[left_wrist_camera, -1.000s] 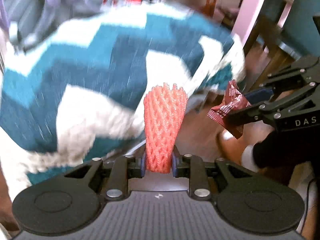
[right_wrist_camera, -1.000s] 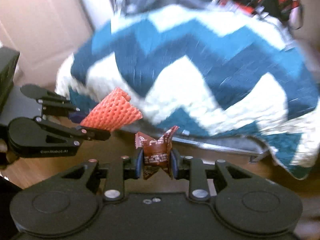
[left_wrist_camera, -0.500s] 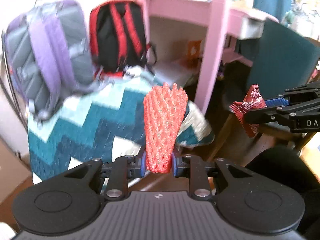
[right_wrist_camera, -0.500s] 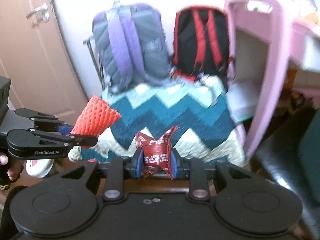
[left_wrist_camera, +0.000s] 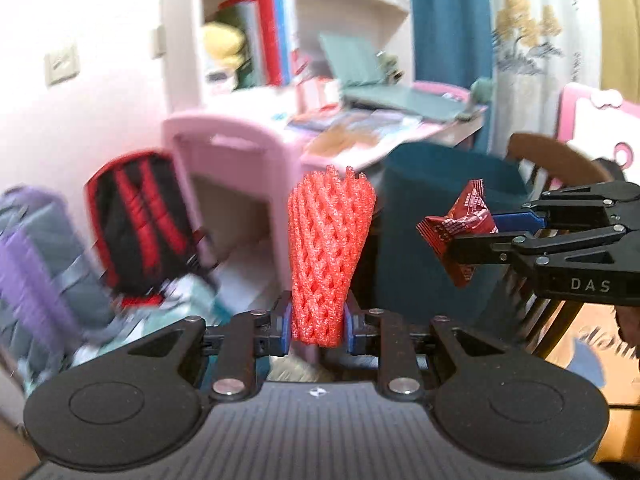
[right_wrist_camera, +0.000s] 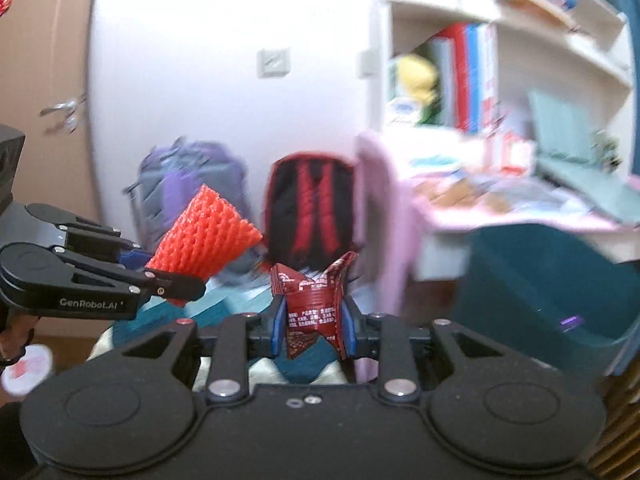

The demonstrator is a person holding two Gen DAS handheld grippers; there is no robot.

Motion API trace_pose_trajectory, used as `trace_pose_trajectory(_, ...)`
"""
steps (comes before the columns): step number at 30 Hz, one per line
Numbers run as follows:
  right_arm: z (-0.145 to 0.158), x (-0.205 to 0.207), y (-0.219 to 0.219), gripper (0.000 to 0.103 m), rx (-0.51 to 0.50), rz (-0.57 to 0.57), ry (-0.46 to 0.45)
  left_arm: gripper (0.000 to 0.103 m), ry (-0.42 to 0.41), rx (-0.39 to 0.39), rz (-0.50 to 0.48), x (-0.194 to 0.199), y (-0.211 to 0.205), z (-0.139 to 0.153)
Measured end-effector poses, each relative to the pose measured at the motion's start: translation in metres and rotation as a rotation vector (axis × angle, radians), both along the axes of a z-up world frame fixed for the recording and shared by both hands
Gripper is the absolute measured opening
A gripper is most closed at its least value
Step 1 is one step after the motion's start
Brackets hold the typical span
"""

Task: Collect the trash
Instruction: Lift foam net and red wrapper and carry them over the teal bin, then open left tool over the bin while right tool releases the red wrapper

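Observation:
My left gripper (left_wrist_camera: 317,326) is shut on an orange-red foam fruit net (left_wrist_camera: 328,248) that stands up between its blue pads. The same net (right_wrist_camera: 204,240) and the left gripper (right_wrist_camera: 160,278) appear at the left of the right wrist view. My right gripper (right_wrist_camera: 312,330) is shut on a crumpled dark red snack wrapper (right_wrist_camera: 314,304). In the left wrist view that wrapper (left_wrist_camera: 458,226) sticks out of the right gripper (left_wrist_camera: 480,232) at the right. Both grippers are raised in the air, side by side.
A pink desk (left_wrist_camera: 248,148) with papers and a laptop stands ahead, shelves with binders (left_wrist_camera: 272,40) above it. A black-and-red backpack (left_wrist_camera: 140,224) and a purple backpack (left_wrist_camera: 28,264) lean at the left. A teal-covered chair (left_wrist_camera: 440,208) and a wooden chair (left_wrist_camera: 552,160) are at the right.
Both grippers have risen and tilted up with their loads still held. The zigzag blanket that filled the views has dropped low, and the desk and shelves have come into sight.

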State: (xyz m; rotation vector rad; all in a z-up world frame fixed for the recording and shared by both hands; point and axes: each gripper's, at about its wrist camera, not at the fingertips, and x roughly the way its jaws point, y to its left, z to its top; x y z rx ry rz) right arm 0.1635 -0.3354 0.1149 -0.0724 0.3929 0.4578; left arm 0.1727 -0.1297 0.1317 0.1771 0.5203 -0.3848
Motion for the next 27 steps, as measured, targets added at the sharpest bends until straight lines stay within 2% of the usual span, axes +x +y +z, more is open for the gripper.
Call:
trace_pose_trajectory(5, 0.026, 0.012, -0.057, 0.028, -0.027, -0.116, -0.053, 0.023, -0.024, -0.023, -0.062, 0.032, -0.064, 0.025)
trace_pose_trajectory(10, 0.036, 0.041, -0.105, 0.028, -0.070, -0.215, -0.020, 0.023, -0.016, -0.049, -0.116, 0.068, -0.128, 0.042)
trace_pose_trajectory(12, 0.035, 0.054, -0.117, 0.028, -0.095, -0.256, -0.008, 0.023, 0.020, -0.062, -0.127, 0.087, -0.148, 0.040)
trace_pose_trajectory(19, 0.013, 0.101, -0.142, 0.028, -0.125, -0.315, 0.124, 0.023, 0.143, -0.078, -0.116, 0.144, -0.200, 0.018)
trace_pose_trajectory(27, -0.013, 0.123, -0.146, 0.028, -0.149, -0.331, 0.236, 0.024, 0.236, -0.026, -0.112, 0.179, -0.232, -0.011)
